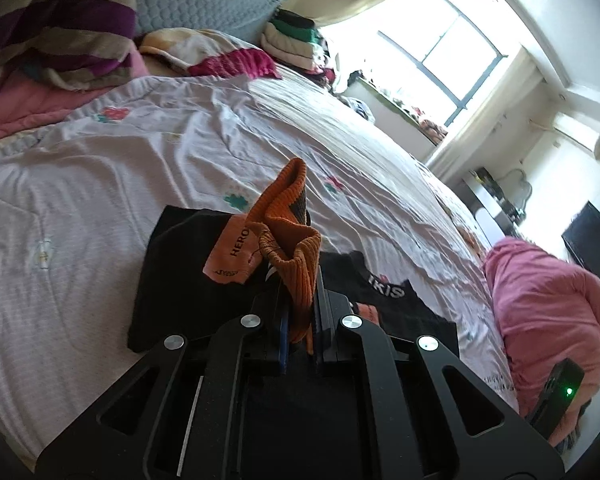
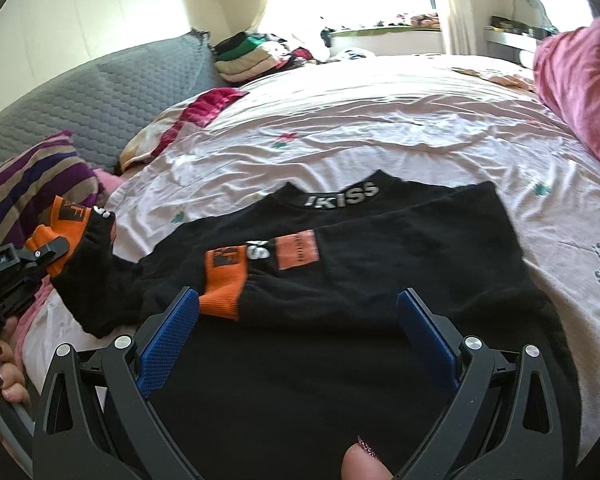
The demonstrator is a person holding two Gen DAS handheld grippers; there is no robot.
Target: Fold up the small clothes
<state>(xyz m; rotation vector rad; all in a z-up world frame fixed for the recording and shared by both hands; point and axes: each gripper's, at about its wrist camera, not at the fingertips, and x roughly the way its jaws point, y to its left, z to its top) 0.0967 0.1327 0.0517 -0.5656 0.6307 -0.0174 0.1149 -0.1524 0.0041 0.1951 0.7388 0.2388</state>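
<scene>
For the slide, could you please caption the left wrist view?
Left gripper shut on orange ribbed sleeve cuff of black sweater over white bedsheet.

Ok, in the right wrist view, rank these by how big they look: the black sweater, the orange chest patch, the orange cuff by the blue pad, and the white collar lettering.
1. black sweater
2. orange cuff
3. orange chest patch, close to the cuff in size, and the cuff is nearer the camera, so unsure
4. white collar lettering

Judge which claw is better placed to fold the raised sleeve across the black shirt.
Left. The left claw is shut on the sleeve's orange cuff, lifted off the bed. The right claw hangs open over the black shirt, holding nothing.
</scene>
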